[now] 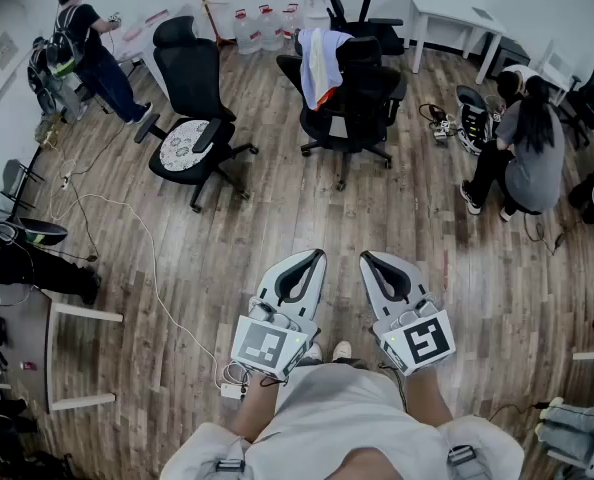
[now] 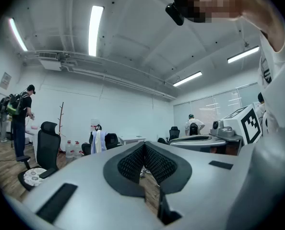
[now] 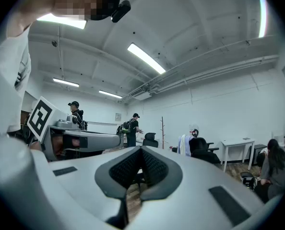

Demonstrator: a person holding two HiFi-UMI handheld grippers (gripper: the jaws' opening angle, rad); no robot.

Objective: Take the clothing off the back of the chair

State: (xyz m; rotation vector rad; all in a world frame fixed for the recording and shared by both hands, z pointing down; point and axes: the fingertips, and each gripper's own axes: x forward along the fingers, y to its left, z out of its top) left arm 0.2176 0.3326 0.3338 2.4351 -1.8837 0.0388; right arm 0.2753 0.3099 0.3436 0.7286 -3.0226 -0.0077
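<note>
White-and-orange clothing hangs over the back of the black chair, well apart from you across the wood floor. Left gripper and right gripper are both closed tight, nothing between the jaws, held level at your waist. Walk in first. Spread the jaws before reaching, pinch the cloth at its top fold, and lift straight up off the backrest.

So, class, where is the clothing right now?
In the head view the clothing hangs over the back of the black chair at top centre, just right of the water bottles.
</note>
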